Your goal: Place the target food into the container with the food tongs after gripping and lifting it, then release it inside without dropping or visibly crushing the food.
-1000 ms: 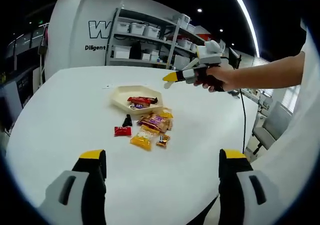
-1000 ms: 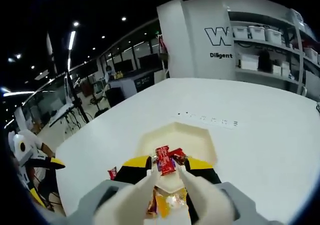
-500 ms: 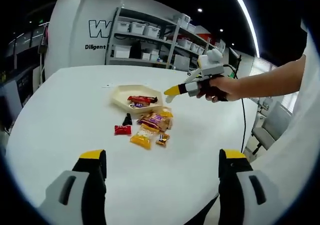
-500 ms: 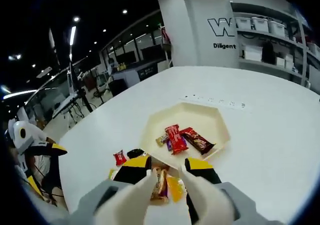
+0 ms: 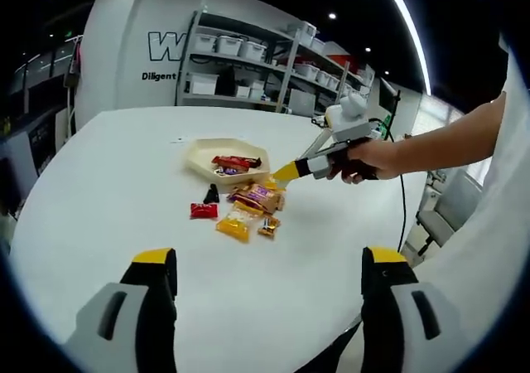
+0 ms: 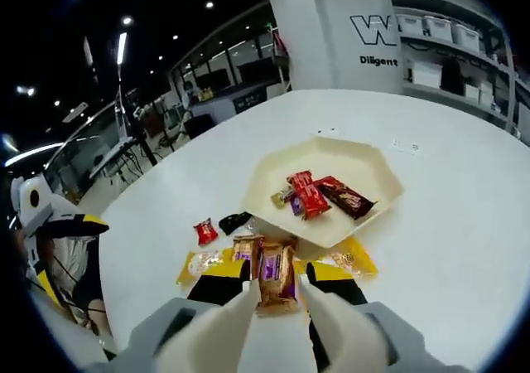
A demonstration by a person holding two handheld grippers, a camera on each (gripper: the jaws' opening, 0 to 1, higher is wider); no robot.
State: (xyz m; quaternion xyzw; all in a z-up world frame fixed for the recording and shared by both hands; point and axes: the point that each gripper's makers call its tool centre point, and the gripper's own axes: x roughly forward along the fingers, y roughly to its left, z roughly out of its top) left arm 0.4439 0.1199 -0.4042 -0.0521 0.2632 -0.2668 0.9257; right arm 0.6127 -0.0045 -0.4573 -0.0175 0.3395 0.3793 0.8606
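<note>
A large white curved wall (image 5: 124, 50) behind the table carried the readable text. In the left gripper view it bore a big outlined "W" (image 5: 163, 46), cut off by the shelving beside it, and under that a smaller dark line that began "Diligent" (image 5: 159, 76). In the right gripper view the same wall showed "W" (image 6: 367, 30) above "Diligent" (image 6: 379, 60). The print on the snack wrappers was too small to be read.
</note>
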